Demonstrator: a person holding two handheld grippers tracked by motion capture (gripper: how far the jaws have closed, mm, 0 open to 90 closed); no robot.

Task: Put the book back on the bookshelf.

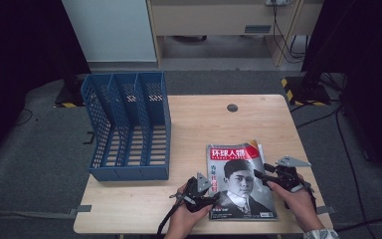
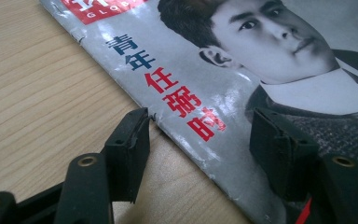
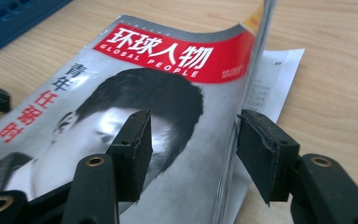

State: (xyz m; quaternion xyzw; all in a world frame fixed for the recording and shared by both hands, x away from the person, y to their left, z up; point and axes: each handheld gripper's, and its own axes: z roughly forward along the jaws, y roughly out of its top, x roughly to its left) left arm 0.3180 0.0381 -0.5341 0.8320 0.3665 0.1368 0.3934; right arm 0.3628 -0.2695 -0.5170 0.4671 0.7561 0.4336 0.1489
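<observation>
Glossy magazine with red title band and portrait cover (image 1: 241,181) lies flat on the light wooden worktop (image 1: 204,124), between both tools. Left hand-held gripper (image 2: 198,135) straddles its spine edge, half-open, not clamped. Right hand-held gripper (image 3: 193,140) straddles the lifted page edge, half-open. Risk: jaws catch only the cover, pages fan or tear. Blue plastic file rack (image 1: 129,127) sits well beyond the left hand-held gripper.

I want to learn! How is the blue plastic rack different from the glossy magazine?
The blue plastic file rack stands tall with holey walls; the glossy magazine lies flat with a red title band. The rack stands alone, while both grippers straddle the magazine's edges. Both rest on the wooden table.
</observation>
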